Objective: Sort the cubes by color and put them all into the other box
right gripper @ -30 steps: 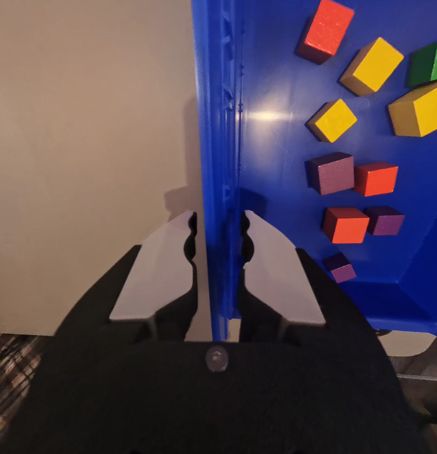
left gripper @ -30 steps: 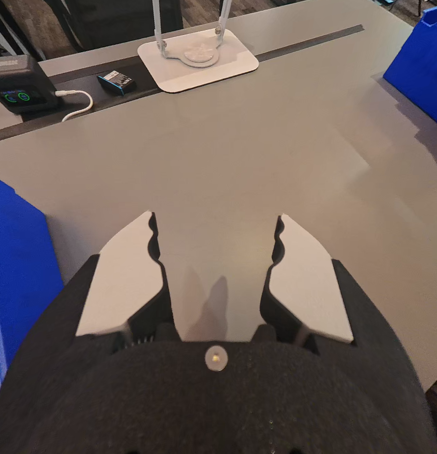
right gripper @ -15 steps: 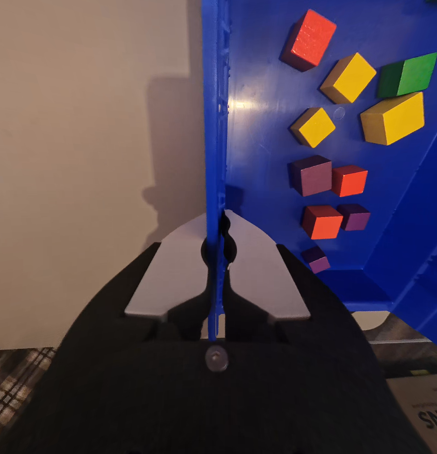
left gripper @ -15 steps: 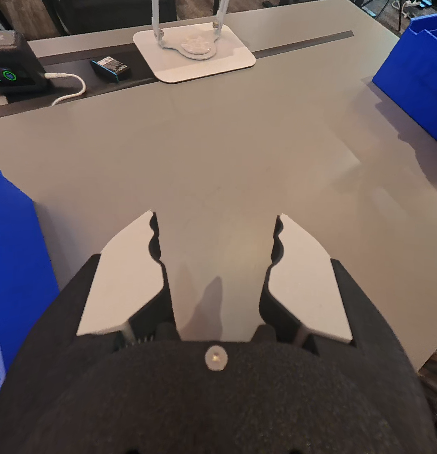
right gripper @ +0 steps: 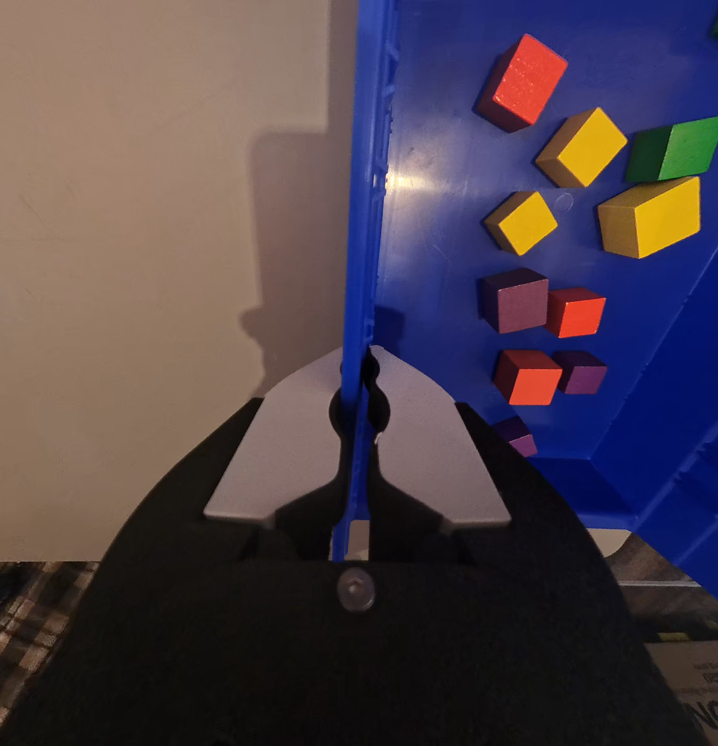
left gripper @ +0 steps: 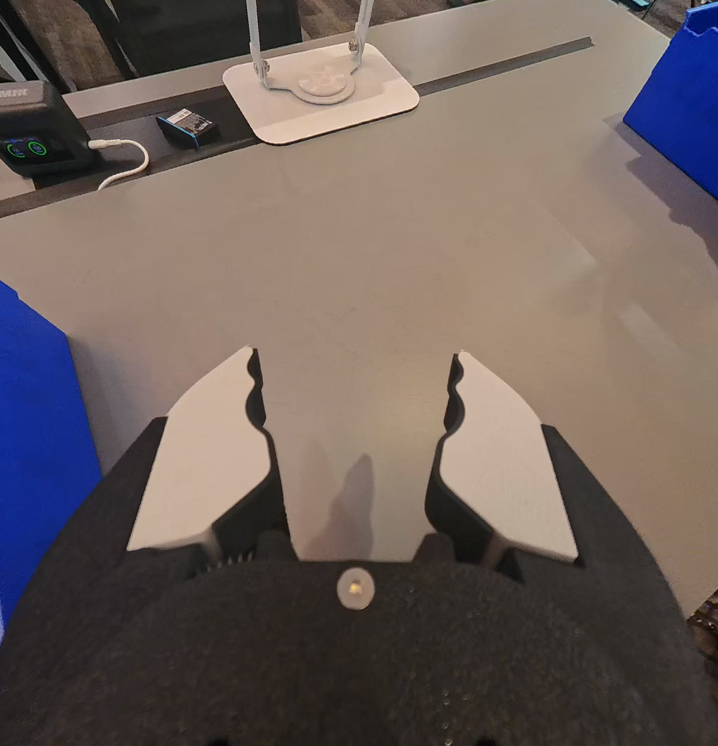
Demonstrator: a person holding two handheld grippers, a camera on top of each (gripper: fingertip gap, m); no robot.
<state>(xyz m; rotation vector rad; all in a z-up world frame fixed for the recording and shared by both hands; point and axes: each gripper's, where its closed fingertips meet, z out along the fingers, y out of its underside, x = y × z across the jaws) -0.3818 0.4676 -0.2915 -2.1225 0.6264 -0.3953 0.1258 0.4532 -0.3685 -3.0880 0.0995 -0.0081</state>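
In the right wrist view my right gripper (right gripper: 359, 351) is shut on the left wall of a blue box (right gripper: 367, 202). Inside the box lie several cubes: a red cube (right gripper: 525, 82), three yellow cubes (right gripper: 587, 147), a green cube (right gripper: 684, 147), orange cubes (right gripper: 577, 313), and purple cubes (right gripper: 519, 300). In the left wrist view my left gripper (left gripper: 355, 353) is open and empty above the grey table (left gripper: 349, 262). That same box shows at the far right (left gripper: 688, 117). A second blue box (left gripper: 22, 403) stands at the left edge.
At the table's back stand a white lamp base (left gripper: 321, 93), a small black battery (left gripper: 188, 127) and a black charger (left gripper: 30, 129) with a white cable (left gripper: 123, 165). The table's near edge and a patterned floor (right gripper: 22, 605) show below the right gripper.
My right gripper has closed from open onto the blue box's left wall and the box has shifted a little in view. My left gripper stayed open, its view swaying slightly.
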